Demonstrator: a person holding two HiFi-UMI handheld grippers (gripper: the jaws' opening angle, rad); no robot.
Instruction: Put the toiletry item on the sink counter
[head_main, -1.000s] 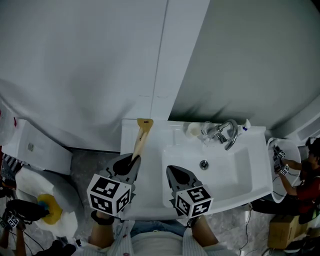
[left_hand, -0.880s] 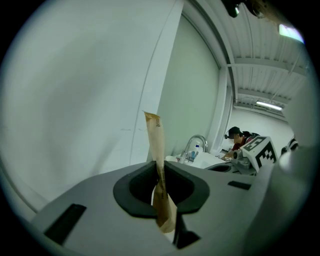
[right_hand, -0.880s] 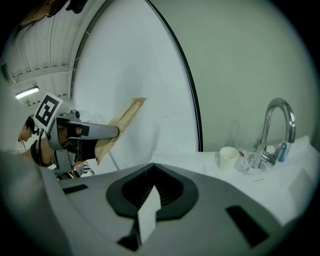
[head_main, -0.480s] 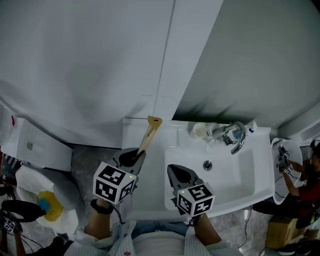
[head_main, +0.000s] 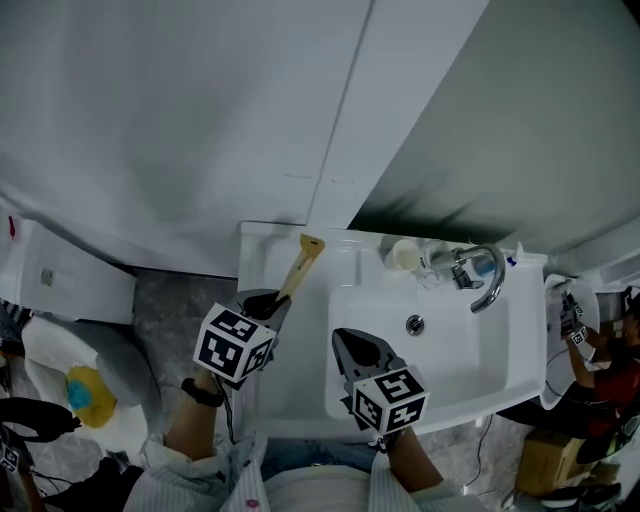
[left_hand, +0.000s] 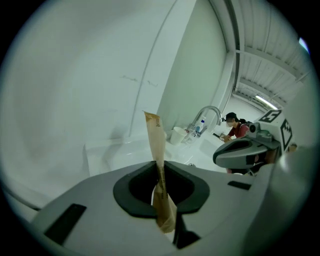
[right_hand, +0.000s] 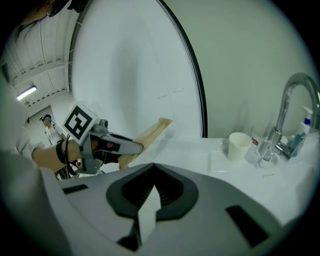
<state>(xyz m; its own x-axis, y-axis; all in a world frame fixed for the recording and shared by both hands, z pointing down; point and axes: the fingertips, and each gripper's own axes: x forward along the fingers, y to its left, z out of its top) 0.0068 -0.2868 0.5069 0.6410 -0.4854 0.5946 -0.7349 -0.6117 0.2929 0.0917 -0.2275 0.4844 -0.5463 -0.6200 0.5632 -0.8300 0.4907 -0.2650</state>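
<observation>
The toiletry item (head_main: 299, 268) is a long flat tan paper packet. My left gripper (head_main: 270, 298) is shut on its near end, and the packet sticks out ahead, slanting over the back left of the white sink counter (head_main: 262, 250). Seen from the left gripper view, the packet (left_hand: 156, 150) stands pinched edge-on between the jaws of the left gripper (left_hand: 160, 172). My right gripper (head_main: 345, 342) hovers over the basin's front left corner, shut with nothing in it. From the right gripper view the packet (right_hand: 150, 135) is tilted up above the counter.
The basin (head_main: 450, 350) fills the counter's right part, with a chrome faucet (head_main: 482, 277), a white cup (head_main: 405, 255) and a small bottle behind it. A white wall panel rises behind. A toilet (head_main: 70, 290) stands at left, and a person (head_main: 605, 365) at far right.
My left gripper has carried the packet a little forward and to the right, toward the wall. The right gripper has stayed over the basin's front left corner.
</observation>
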